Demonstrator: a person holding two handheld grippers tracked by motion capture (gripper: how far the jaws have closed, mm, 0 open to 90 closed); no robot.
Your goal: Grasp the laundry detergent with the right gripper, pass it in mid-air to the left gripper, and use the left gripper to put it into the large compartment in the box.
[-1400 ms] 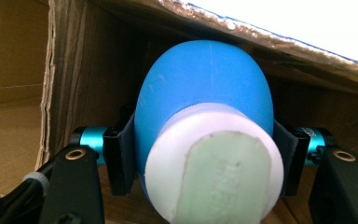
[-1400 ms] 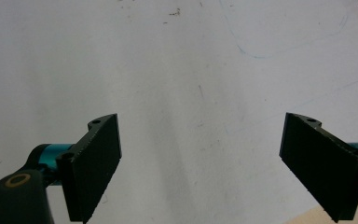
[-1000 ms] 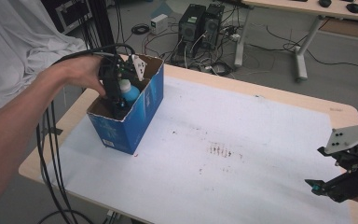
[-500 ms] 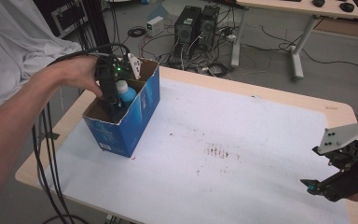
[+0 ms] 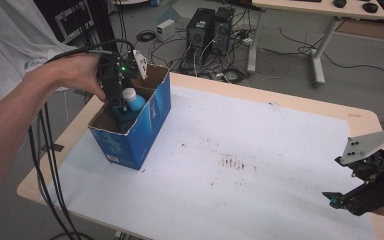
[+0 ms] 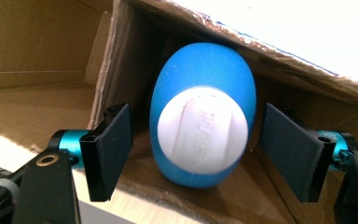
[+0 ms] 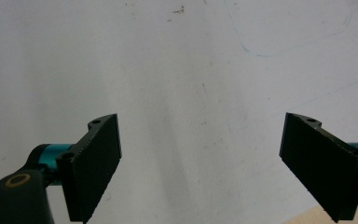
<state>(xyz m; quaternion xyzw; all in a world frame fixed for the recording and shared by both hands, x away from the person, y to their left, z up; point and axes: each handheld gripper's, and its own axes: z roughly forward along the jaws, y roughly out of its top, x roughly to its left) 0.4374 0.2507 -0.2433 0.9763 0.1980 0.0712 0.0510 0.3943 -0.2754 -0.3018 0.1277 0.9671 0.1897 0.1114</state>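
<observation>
A blue bottle with a white cap stands inside an open blue cardboard box at the table's left side. My left gripper reaches down into the box, held by a hand. In the left gripper view the bottle sits between the two pads with a gap on each side; the jaws have just been opening and do not press on it. The box's brown inner wall rises behind. My right gripper hovers open over the table's right front corner, nothing between its pads.
White paper covers the tabletop, with small reddish stains near the middle. Black cables hang off the left edge. Computer towers and desk legs stand on the floor beyond the far edge.
The left gripper's jaws have opened off the blue bottle, which stays in the box. The right gripper has kept still.
</observation>
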